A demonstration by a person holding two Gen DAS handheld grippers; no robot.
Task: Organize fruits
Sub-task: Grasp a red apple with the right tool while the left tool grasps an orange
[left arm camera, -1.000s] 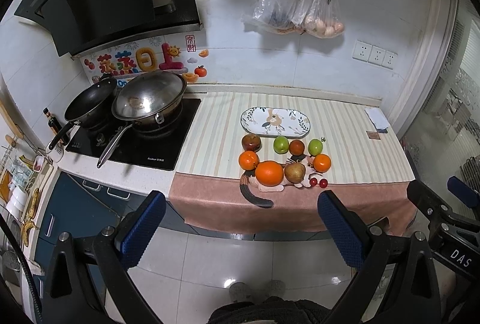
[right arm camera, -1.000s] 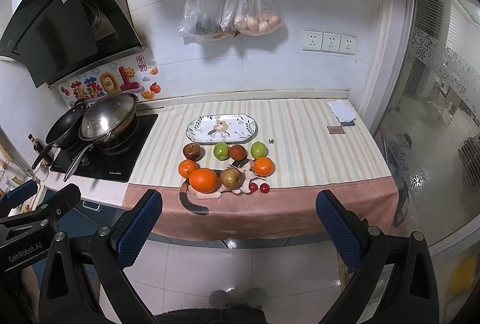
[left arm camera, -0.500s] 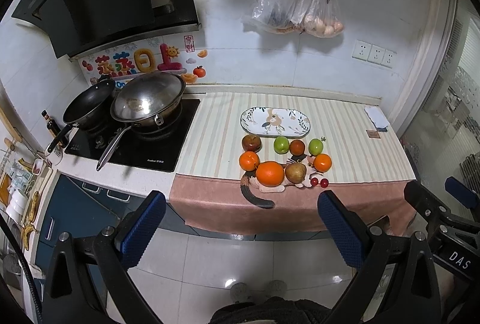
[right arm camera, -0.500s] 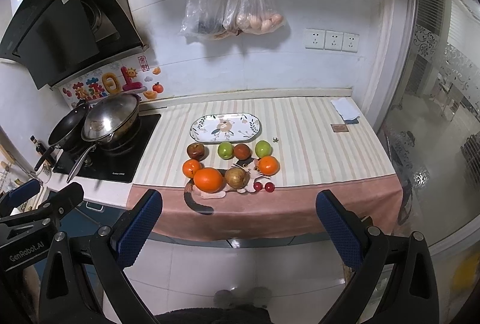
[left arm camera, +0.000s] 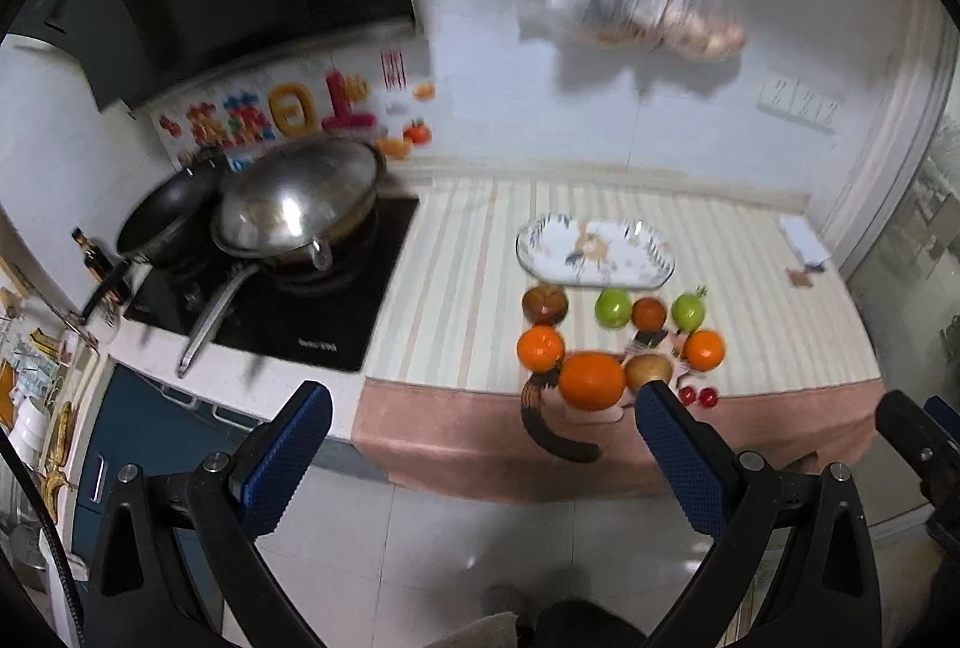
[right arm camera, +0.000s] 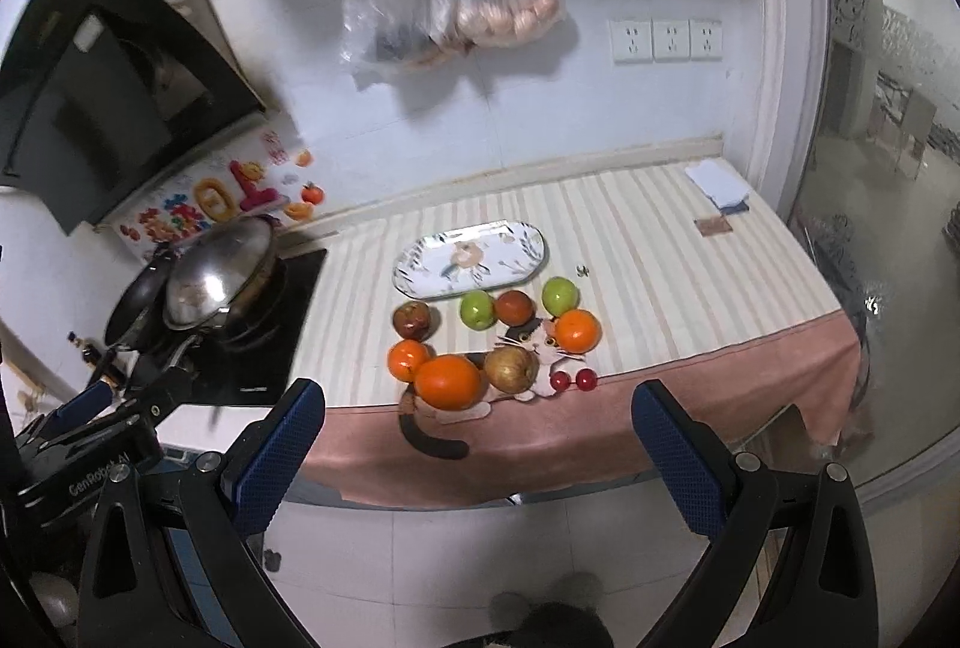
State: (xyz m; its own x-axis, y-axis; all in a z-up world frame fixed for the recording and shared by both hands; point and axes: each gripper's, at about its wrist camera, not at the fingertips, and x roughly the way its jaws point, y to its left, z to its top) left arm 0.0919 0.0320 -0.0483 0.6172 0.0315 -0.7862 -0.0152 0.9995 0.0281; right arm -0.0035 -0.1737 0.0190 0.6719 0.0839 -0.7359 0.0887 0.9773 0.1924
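Several fruits lie on the striped counter cloth: a large orange (left arm camera: 591,381) (right arm camera: 448,382), a brown pear (right arm camera: 510,369), small oranges (right arm camera: 577,330) (right arm camera: 407,360), green apples (right arm camera: 477,309), red apples (right arm camera: 412,319) and two cherries (right arm camera: 574,380). An empty patterned oval plate (left arm camera: 595,252) (right arm camera: 471,259) lies just behind them. My left gripper (left arm camera: 480,444) is open and empty, over the floor in front of the counter. My right gripper (right arm camera: 477,441) is open and empty, also short of the counter edge.
A hob with a lidded wok (left arm camera: 300,204) and a black pan (left arm camera: 165,219) stands left of the fruits. Plastic bags (right arm camera: 456,12) and scissors hang on the wall behind. Folded cloths (right arm camera: 717,183) lie at the counter's far right. A glass door is on the right.
Both grippers have moved forward toward the counter, so the fruits look larger and nearer. The left view is motion-blurred. Both stay open and the fruits have not moved.
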